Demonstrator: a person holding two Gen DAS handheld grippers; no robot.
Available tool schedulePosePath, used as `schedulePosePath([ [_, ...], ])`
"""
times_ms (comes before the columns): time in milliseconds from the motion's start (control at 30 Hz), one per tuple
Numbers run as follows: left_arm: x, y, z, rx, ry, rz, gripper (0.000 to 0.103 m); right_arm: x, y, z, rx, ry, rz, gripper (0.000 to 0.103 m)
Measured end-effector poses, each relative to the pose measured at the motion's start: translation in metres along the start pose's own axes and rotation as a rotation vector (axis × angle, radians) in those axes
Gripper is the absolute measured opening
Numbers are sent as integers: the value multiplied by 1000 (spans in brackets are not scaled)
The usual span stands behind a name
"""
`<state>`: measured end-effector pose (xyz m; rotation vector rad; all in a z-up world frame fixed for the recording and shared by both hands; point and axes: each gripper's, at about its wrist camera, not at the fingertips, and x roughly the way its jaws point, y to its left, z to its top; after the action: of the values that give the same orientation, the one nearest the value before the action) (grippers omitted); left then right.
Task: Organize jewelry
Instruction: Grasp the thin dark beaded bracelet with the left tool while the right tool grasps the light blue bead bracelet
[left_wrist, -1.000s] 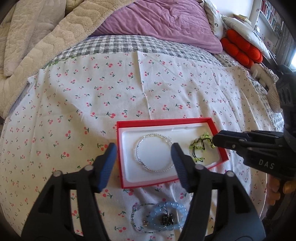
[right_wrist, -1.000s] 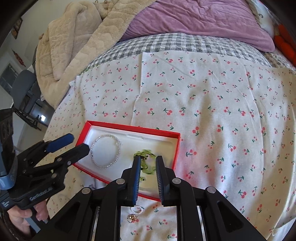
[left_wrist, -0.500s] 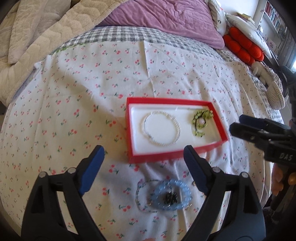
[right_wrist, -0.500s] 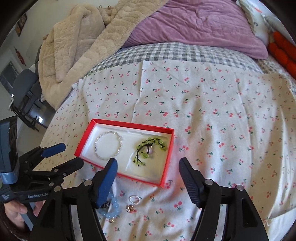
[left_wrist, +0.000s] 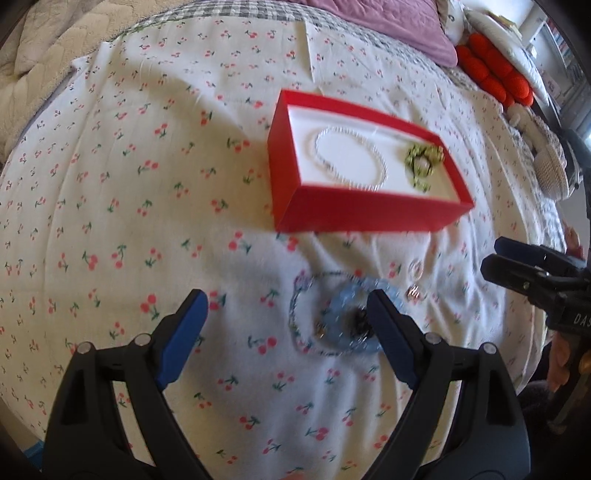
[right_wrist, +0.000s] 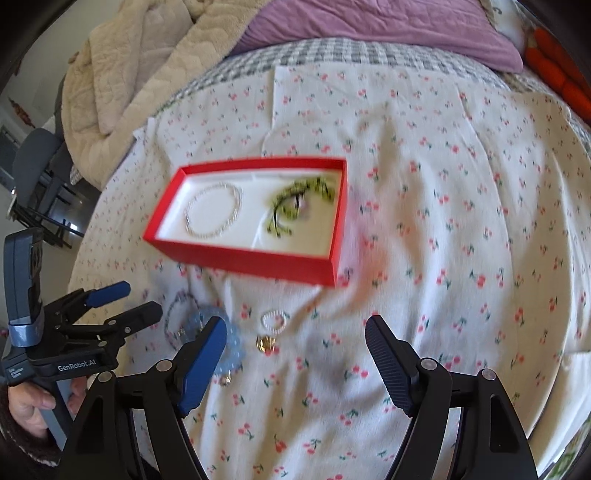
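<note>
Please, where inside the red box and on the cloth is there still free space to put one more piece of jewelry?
Inside the red box, the lining is bare between the pearl bracelet and the green bracelet, and along the near wall. The cherry cloth right of the box is free. It is crowded in front of the box: blue bracelet, small pearl ring, gold ring.

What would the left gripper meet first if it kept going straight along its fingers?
Probably the pale blue bead bracelet lying on the cherry-print sheet, just ahead of the open left gripper; the red box lies beyond. Depth is uncertain.
</note>
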<state>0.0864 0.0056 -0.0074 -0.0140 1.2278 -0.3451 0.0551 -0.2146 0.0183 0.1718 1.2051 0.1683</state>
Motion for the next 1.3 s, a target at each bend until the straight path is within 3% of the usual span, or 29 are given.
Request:
schedulePosePath([
  [333, 14, 8, -11, 43, 21, -28, 86, 22, 16, -10, -50, 78, -25, 79],
  [400, 16, 7, -10, 38, 18, -42, 81, 24, 18, -9, -54, 85, -21, 79],
  [667, 20, -7, -7, 127, 0, -98, 40, 30, 23, -9, -69, 79, 19, 78],
  [733, 26, -7, -5, 137, 3, -82, 36, 30, 25, -8, -77, 62, 43, 77],
  [900, 29, -3, -3, 146, -7, -57, 21, 33, 32, -5, -102, 46, 77, 62],
  [1133, 31, -13, -7, 212, -13, -39, 20, 40, 38, -2, -127, 59, 87, 48],
  [1233, 34, -20, -9, 241, -7, -14, 6, 40, 41, -3, -143, 53, 90, 43],
  [1300, 34, -22, -10, 252, -6, 8, 4, 41, 43, -4, -155, 50, 92, 37],
])
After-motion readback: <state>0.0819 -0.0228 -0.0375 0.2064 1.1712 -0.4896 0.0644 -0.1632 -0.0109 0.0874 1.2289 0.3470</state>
